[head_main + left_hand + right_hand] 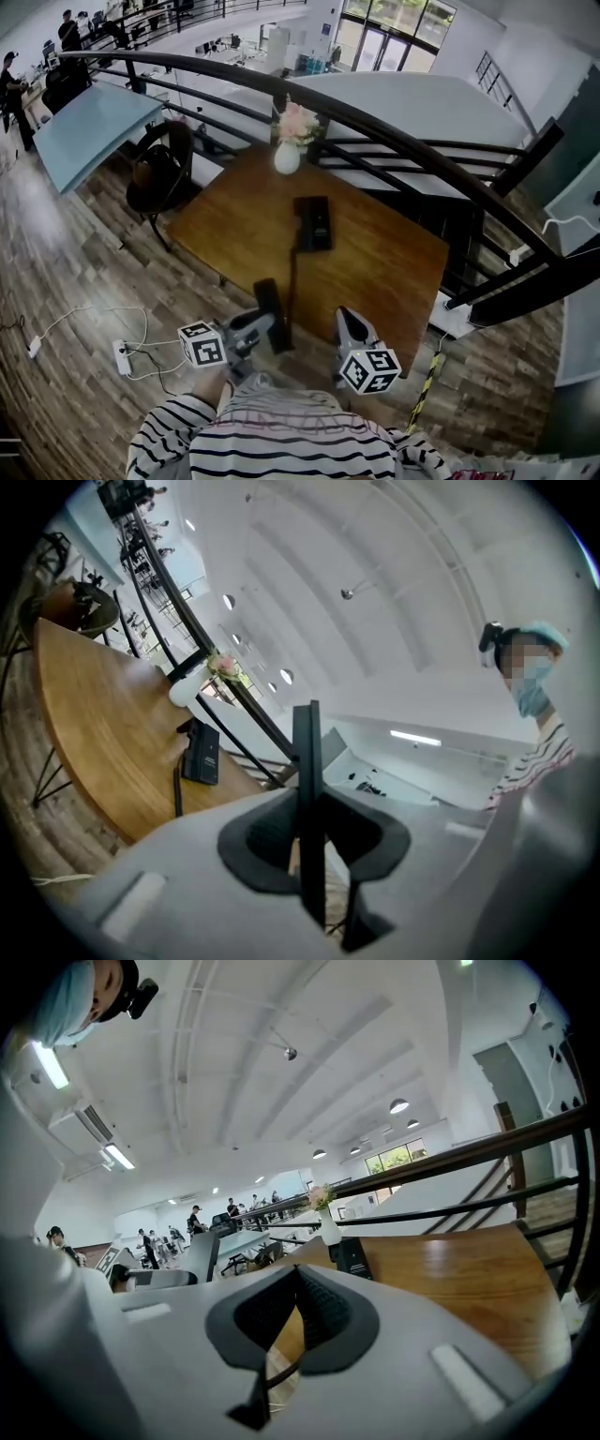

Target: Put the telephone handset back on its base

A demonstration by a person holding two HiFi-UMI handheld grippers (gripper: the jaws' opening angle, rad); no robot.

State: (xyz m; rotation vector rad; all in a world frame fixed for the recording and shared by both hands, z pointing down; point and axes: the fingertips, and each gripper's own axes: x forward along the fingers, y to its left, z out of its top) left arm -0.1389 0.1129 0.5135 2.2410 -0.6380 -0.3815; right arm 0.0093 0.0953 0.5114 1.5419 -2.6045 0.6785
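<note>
The black telephone base [313,223] lies near the middle of the wooden table [394,262]. Its cord [292,281] runs to the near table edge. There the black handset [270,311] is clamped edge-on between the pads of my left gripper [264,325], which is shut on it. In the left gripper view the handset [307,747] stands upright in the left gripper [307,803], with the base [201,754] further off on the table. My right gripper [346,319] hovers at the near edge to the right, shut and holding nothing. The right gripper [297,1276] faces the base [352,1256].
A white vase with pink flowers [289,141] stands at the table's far edge, just behind the base. A dark curved railing [403,141] runs behind the table. A black chair [159,173] sits at the table's left, and a power strip [122,356] lies on the floor.
</note>
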